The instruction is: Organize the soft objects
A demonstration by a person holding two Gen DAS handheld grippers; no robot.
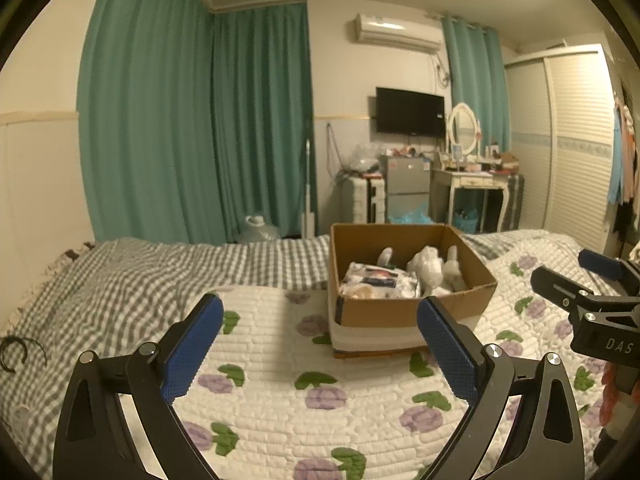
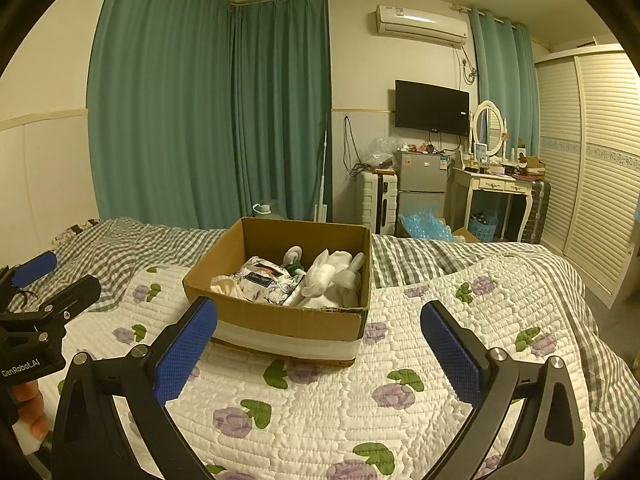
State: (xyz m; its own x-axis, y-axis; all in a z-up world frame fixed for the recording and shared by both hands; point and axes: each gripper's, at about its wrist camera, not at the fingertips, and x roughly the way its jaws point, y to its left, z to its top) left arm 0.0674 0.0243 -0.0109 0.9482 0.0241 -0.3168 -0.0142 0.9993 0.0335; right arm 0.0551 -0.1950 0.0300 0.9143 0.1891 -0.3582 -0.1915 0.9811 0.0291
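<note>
Both grippers hang released and empty above the flowered quilt (image 2: 420, 320) on the bed, the left gripper (image 1: 320, 344) and right gripper (image 2: 318, 344) flanking the cardboard box (image 2: 280, 320), where a white plush toy (image 2: 330, 276) and a patterned soft bundle (image 2: 262, 280) lie side by side.

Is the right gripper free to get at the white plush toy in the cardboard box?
Probably yes: the right gripper is open and empty, the cardboard box is open-topped, and the white plush toy lies uncovered.
</note>
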